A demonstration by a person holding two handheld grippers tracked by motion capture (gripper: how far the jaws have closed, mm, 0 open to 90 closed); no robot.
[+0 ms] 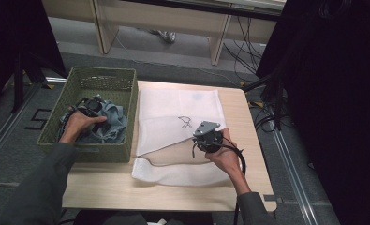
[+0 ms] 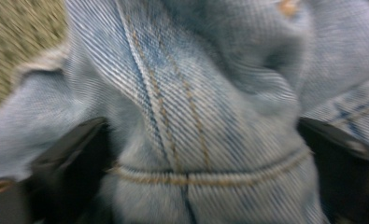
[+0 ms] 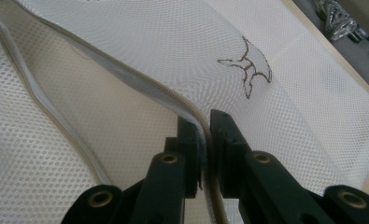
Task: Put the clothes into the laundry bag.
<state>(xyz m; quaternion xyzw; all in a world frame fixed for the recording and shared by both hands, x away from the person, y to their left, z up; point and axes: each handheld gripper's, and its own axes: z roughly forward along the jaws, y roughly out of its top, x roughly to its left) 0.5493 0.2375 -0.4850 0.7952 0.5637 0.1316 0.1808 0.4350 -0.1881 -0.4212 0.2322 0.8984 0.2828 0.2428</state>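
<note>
While the white mesh laundry bag (image 1: 178,136) lies flat on the light wooden table (image 1: 248,140) with its zippered mouth lifted open, nothing is loaded yet; judged early stage: mouth held, garment not yet lifted, transfer and zipping left; green woven rectangular basket (image 1: 126,93) sits at the table's left edge, touching the bag, with the light-blue denim garment (image 2: 191,116) bunched inside; left gripper (image 1: 91,107) is down in the basket, jaws spread wide either side of a denim fold, pads not pressing; right gripper (image 3: 203,135) has jaws pressed together, pinching the bag's upper zipper edge; count: one table, one bag, one basket, two grippers; garment count inside the basket unclear, one lump seen.
</note>
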